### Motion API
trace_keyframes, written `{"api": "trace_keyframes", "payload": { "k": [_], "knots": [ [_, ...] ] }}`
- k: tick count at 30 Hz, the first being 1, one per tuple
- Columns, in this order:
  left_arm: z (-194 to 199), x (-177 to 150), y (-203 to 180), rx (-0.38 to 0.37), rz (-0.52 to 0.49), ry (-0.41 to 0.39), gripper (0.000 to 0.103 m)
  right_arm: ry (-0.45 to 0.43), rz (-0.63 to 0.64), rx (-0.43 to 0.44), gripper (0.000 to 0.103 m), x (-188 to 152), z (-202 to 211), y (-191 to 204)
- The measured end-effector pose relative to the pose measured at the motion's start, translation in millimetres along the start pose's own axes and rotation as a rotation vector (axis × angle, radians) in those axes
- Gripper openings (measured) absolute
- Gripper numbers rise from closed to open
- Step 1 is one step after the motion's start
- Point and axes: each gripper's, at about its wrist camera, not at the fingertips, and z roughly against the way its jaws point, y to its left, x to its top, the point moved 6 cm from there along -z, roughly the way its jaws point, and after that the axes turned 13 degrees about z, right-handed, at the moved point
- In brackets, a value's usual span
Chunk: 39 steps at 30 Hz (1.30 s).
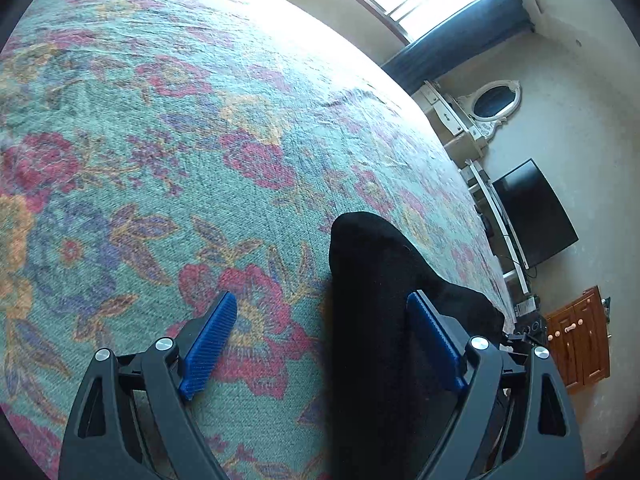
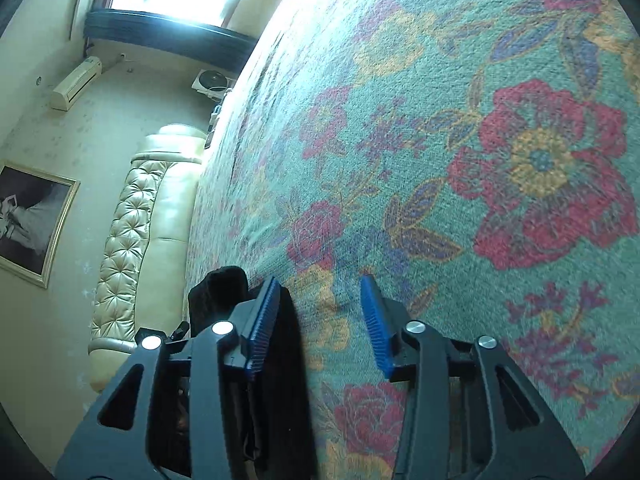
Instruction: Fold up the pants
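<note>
The black pants (image 1: 368, 272) lie as a dark folded bundle on a teal floral bed cover (image 1: 160, 140). My left gripper (image 1: 322, 300) stands wide open just above them. The cloth reaches up between its blue pads, close against the right pad (image 1: 434, 340), while the left pad (image 1: 210, 344) hangs over bare cover. In the right wrist view the black pants (image 2: 224, 288) show behind and under the left finger. My right gripper (image 2: 320, 282) is open, and its pads do not press the cloth. Only floral cover (image 2: 440, 160) shows between the tips.
The cover's edge runs along a cream tufted headboard (image 2: 132, 240), with a framed picture (image 2: 32, 220) and an air conditioner (image 2: 76, 82) on the wall. A black TV (image 1: 536, 212), a wooden cabinet (image 1: 580, 340) and an oval mirror (image 1: 494, 100) stand beyond the other edge.
</note>
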Motion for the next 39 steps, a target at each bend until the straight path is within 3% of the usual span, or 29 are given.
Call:
{"api": "trace_keyframes", "payload": {
  "k": [1,3,13,19,26,33,38,39],
  "knots": [
    [7,-5,1,0.016,-0.002,-0.017,0.086,-0.012,0.01,-0.025,0.064,-6,8,3],
    [22,-18,6,0.057,-0.01,-0.049,0.086,-0.014,0.03,-0.065,0.067,-24,20,9],
    [80,-115,23,0.213,-0.067,-0.126,0.086,-0.063,0.004,-0.055,0.074,-116,61,29],
    [100,-149,14,0.216,-0.027,-0.146,0.086,-0.062,0.057,-0.108,0.08,-152,71,47],
    [114,-185,-14,0.266,-0.13,-0.158,0.086,-0.058,0.119,-0.218,0.08,-176,75,65],
    [127,-216,-46,0.282,-0.213,-0.206,0.086,-0.007,0.314,-0.395,0.081,-200,64,100],
    [133,-228,-58,0.344,-0.24,-0.27,0.086,0.018,0.472,-0.499,0.082,-217,49,131],
    [134,-231,-59,0.36,-0.252,-0.282,0.086,0.019,0.504,-0.515,0.087,-219,45,138]
  ]
}}
